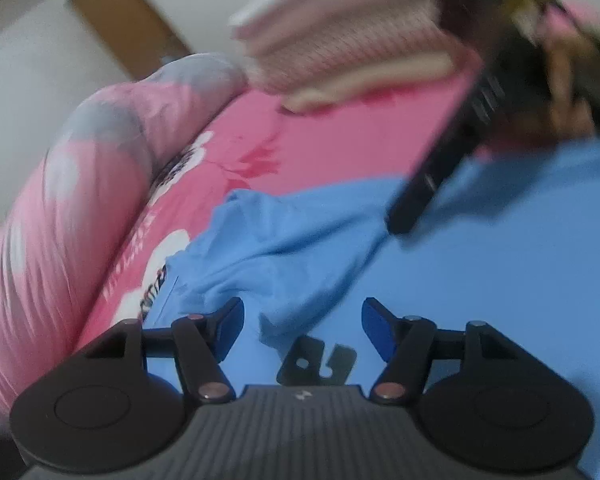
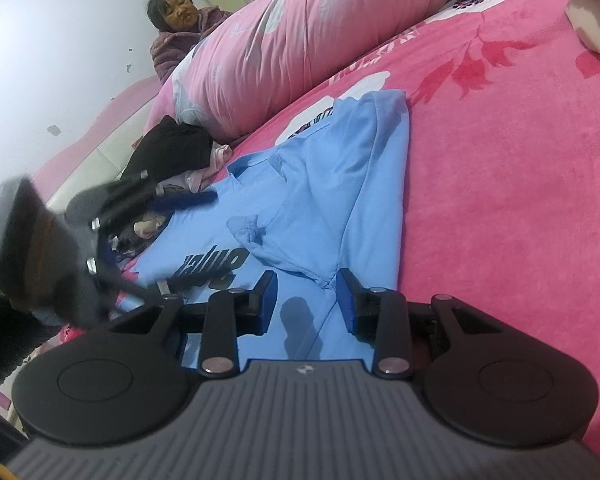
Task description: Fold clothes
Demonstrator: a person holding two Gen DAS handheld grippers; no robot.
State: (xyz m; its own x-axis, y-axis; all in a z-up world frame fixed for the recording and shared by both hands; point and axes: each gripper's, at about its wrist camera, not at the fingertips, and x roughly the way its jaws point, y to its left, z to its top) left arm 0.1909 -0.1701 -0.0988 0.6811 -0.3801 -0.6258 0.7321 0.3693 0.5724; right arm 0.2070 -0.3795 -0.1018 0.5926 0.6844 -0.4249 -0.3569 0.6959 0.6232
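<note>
A light blue T-shirt (image 2: pixel 332 184) with dark lettering lies partly folded and creased on the pink flowered bedspread (image 2: pixel 500 160). My right gripper (image 2: pixel 306 296) hovers low over its near edge, jaws partly apart, with a fold of cloth below the gap and no pad pressing on it. In the left wrist view the same T-shirt (image 1: pixel 300 248) fills the lower right. My left gripper (image 1: pixel 302 316) stands open above it with nothing between the pads. A dark finger (image 1: pixel 428 176) of the right gripper reaches in from the upper right. A blurred left gripper finger (image 2: pixel 188 199) shows at the shirt's left edge.
A rolled pink flowered quilt (image 2: pixel 300 40) lies along the far side of the bed. A pile of dark and pale clothes (image 2: pixel 172 152) sits left of the shirt. Folded pink and cream blankets (image 1: pixel 352 52) are stacked at the back. A person (image 2: pixel 180 40) sits behind the quilt.
</note>
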